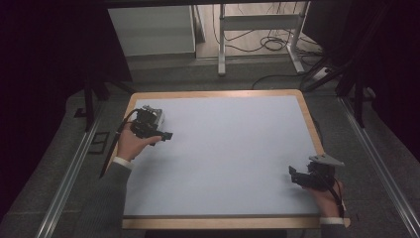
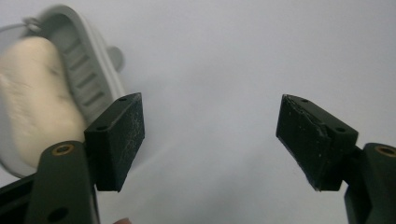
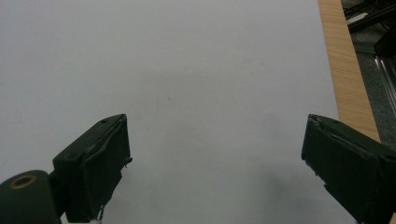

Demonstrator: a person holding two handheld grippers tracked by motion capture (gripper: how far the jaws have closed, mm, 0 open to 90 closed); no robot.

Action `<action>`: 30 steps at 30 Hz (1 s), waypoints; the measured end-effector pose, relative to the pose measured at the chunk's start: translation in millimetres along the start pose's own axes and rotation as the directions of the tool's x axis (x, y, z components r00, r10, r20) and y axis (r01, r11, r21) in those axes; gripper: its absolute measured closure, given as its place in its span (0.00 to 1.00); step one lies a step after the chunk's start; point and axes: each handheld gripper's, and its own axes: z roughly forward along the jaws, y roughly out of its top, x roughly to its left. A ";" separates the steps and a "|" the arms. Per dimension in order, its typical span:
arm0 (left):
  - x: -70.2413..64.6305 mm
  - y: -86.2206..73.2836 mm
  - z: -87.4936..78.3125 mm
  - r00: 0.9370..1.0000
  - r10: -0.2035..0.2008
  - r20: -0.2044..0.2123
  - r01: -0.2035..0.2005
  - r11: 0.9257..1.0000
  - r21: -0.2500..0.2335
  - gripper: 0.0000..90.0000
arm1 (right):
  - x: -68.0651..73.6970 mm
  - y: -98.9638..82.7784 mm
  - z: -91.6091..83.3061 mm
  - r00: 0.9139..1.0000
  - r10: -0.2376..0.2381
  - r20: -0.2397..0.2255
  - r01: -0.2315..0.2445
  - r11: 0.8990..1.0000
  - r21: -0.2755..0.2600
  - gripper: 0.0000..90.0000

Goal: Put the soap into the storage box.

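My left gripper [image 2: 210, 140] hangs released, jaws wide, just beside the grey dish [image 2: 86, 79] holding something pale, which sits near the far left corner of the white mat [image 1: 223, 148]; nothing is grasped yet. My right gripper [image 3: 215, 163] also gapes empty, well apart from the dish; the pickup is all left to do.

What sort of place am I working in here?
Likely a lab recording station: a bare white table with wood edging, loose floor cables, metal rails alongside, and dark curtains around.
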 end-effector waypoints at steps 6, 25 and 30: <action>-14.7 -24.2 5.8 1.000 0.011 0.007 -0.011 1.000 -0.026 0.26 | -0.2 0.6 -1.7 1.000 -0.001 0.002 0.001 1.000 -0.005 0.09; -39.9 -93.4 22.8 0.999 -0.044 0.019 0.045 0.997 -0.070 0.26 | 0.6 0.1 -1.0 1.000 -0.008 0.001 0.008 1.000 -0.005 0.09; -37.6 -95.6 17.9 0.999 -0.041 0.011 0.041 0.996 -0.080 0.26 | 1.5 -0.1 -0.2 1.000 -0.014 -0.002 0.014 1.000 -0.003 0.09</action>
